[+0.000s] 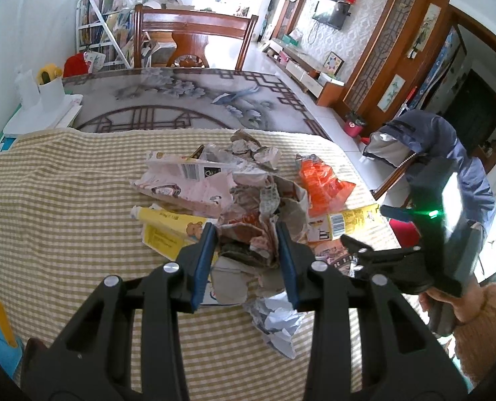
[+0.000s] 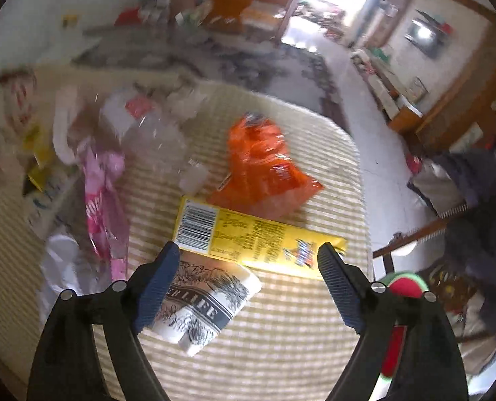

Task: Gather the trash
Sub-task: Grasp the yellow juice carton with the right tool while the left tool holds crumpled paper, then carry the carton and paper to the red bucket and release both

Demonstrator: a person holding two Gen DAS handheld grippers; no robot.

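Note:
In the left wrist view my left gripper point(image 1: 246, 250) is shut on a wad of crumpled paper and wrappers point(image 1: 248, 230) in the middle of the trash pile. Around it lie a pink torn package point(image 1: 187, 187), a yellow tube box point(image 1: 171, 224), an orange bag point(image 1: 324, 183) and a white crumpled sheet point(image 1: 278, 324). My right gripper point(image 1: 363, 224) comes in from the right, low over a yellow carton point(image 1: 351, 220). In the blurred right wrist view that gripper point(image 2: 248, 250) stands open over the yellow carton point(image 2: 258, 234) and a white printed tissue pack point(image 2: 207, 300), gripping nothing. An orange bag point(image 2: 264, 160) lies beyond.
A beige checked cloth point(image 1: 64, 200) covers the near table; a patterned tabletop point(image 1: 181, 100) and a wooden chair point(image 1: 194, 33) lie beyond. A blue jacket point(image 1: 441, 147) hangs over a chair on the right. White containers point(image 1: 47, 93) stand at the left. A hand in an orange sleeve point(image 1: 482, 307) holds the right gripper.

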